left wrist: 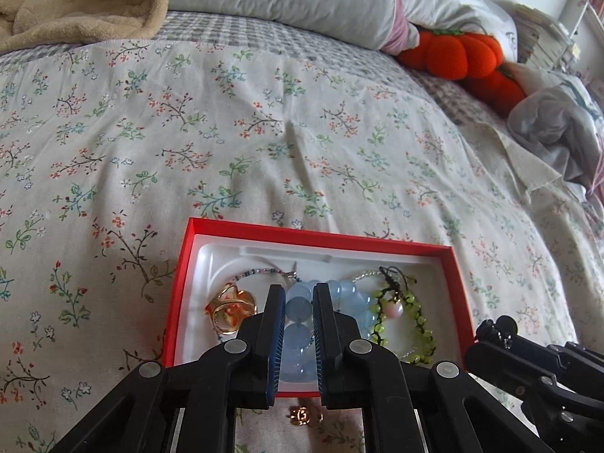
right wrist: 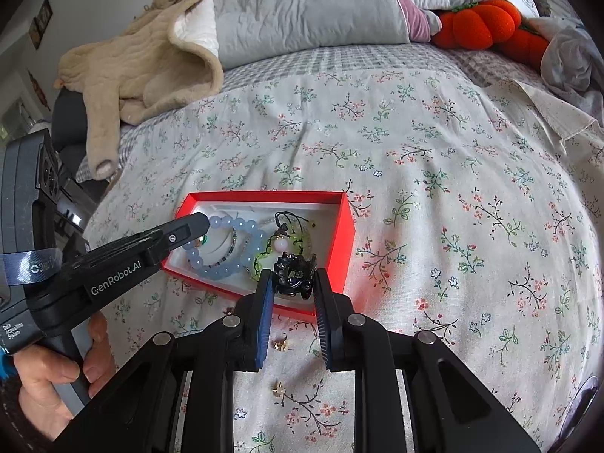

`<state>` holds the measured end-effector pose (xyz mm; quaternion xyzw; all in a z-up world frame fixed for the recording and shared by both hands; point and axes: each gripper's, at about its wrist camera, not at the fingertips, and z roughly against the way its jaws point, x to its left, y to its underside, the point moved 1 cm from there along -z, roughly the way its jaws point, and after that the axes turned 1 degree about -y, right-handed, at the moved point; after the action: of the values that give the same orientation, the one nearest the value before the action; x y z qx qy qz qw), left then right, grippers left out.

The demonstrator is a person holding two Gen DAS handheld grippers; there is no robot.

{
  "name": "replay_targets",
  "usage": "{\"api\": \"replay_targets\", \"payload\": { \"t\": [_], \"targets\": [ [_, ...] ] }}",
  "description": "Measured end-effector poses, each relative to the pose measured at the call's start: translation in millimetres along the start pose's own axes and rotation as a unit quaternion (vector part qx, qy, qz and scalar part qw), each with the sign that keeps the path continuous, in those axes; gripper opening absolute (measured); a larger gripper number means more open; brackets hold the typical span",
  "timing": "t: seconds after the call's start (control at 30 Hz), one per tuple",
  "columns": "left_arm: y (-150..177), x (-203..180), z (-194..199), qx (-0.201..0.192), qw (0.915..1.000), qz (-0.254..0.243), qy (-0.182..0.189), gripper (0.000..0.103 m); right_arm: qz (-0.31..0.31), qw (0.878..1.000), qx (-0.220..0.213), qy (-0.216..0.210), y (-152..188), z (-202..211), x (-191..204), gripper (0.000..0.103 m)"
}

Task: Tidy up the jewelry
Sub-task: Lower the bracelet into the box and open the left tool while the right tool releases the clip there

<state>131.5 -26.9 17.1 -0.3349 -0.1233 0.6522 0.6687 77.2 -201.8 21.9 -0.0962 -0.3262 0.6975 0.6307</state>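
Observation:
A red jewelry box (left wrist: 181,283) with a white liner lies on the floral bedspread; it also shows in the right wrist view (right wrist: 345,234). Inside lie a pale blue bead bracelet (left wrist: 351,298), a green bead bracelet (left wrist: 415,324), an amber ring (left wrist: 230,309) and a thin bead chain (left wrist: 260,272). My left gripper (left wrist: 298,294) is shut on the blue bracelet (right wrist: 226,224) inside the box. My right gripper (right wrist: 292,283) is shut on a black jewelled piece (right wrist: 294,273) over the box's near right edge. It shows at the left wrist view's right (left wrist: 496,330).
Small gold earrings (right wrist: 281,345) (right wrist: 277,387) lie on the bedspread in front of the box; one shows in the left wrist view (left wrist: 304,415). A beige blanket (right wrist: 143,64), grey pillows (right wrist: 302,7) and orange pumpkin plush (right wrist: 483,22) lie at the back.

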Motion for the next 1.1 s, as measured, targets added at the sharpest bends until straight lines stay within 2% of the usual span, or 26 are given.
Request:
{"api": "replay_targets", "payload": {
  "t": [0.07,0.13,0.27,0.4,0.47,0.67,0.97,1.1],
  "targets": [
    [1,1,2,0.004,1.0000,-0.002,-0.003,0.025,0.001,1.000,0.002,0.001,0,-1,0,0.023],
    [2,1,7,0.001,1.0000,-0.006,-0.003,0.033,0.003,1.000,0.004,0.001,0,-2,1,0.023],
    [6,2,15,0.002,0.9998,-0.015,-0.010,0.045,0.011,1.000,0.004,0.003,-2,-3,3,0.023],
    [12,9,24,0.004,0.9996,-0.017,-0.021,0.053,0.018,1.000,0.007,0.005,-4,-8,7,0.023],
    [16,13,27,0.006,0.9994,-0.021,-0.028,0.061,0.021,1.000,0.009,0.006,-5,-11,9,0.023],
    [27,23,32,0.013,0.9982,-0.032,-0.050,0.072,0.026,0.999,0.017,0.009,-8,-22,15,0.023],
    [36,35,33,0.020,0.9962,-0.039,-0.075,0.080,0.026,0.999,0.022,0.016,-8,-29,16,0.023],
    [38,37,32,0.024,0.9954,-0.039,-0.084,0.085,0.028,0.999,0.023,0.006,-9,-29,17,0.025]
  ]
}}
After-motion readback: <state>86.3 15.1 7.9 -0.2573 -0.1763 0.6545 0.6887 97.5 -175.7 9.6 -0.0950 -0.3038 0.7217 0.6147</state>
